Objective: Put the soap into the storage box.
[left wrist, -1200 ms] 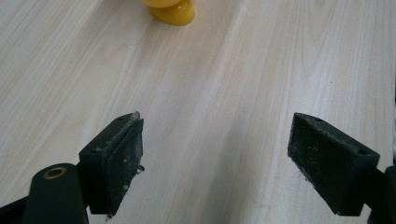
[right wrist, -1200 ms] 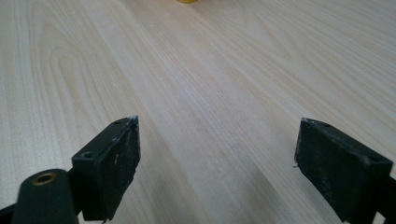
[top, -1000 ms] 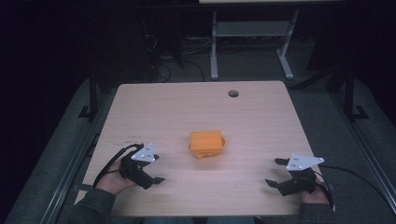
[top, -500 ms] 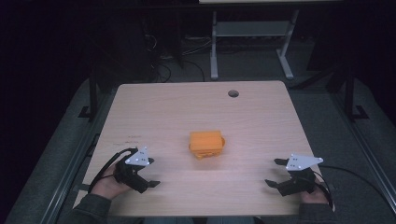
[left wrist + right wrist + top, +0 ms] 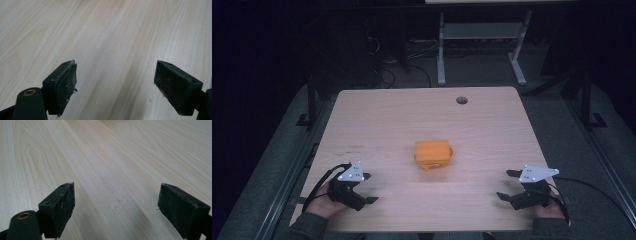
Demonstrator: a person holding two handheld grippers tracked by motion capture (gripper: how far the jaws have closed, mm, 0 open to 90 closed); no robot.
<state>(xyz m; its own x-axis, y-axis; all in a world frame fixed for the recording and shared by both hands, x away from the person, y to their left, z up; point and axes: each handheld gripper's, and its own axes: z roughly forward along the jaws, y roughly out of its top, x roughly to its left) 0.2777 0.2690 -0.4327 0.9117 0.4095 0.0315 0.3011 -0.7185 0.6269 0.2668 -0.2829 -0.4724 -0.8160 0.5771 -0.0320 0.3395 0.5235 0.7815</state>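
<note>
The folded orange cloth [image 5: 433, 154] is sitting near the middle of the wooden table [image 5: 377, 115], well apart from both grippers, a little nearer the person's edge than the far one. It is looking like a neat square stack with a rumpled lower layer poking out at the right (fabric type too small to tell).

The left gripper [image 5: 362, 188] is resting low at the near-left corner of the table, with the hand [image 5: 319, 202] behind it, jaws spread wide and holding nothing. The left gripper view is confirming this: bare wood grain is showing between the two black pads [image 5: 65, 85], with nothing between them.

The right gripper [image 5: 507, 185] is sitting at the near-right corner, jaws likewise spread and empty; the right gripper view is showing open tabletop between its pads [image 5: 60, 207].

Why so: both tools are probably parked at the near edge, flanking the cloth symmetrically, jaws pre-opened so either can go in for a pinch on a cloth edge. This is reading as a start or rest pose, nothing yet grasped.

Versus the earlier frames: the left gripper is sliding back toward the person and slightly outward, ending lower in the high view than a second ago. The right gripper is staying about where it was. The cloth is not moving. A round grommet hole [image 5: 461, 100] is sitting near the far edge, unchanged.
</note>
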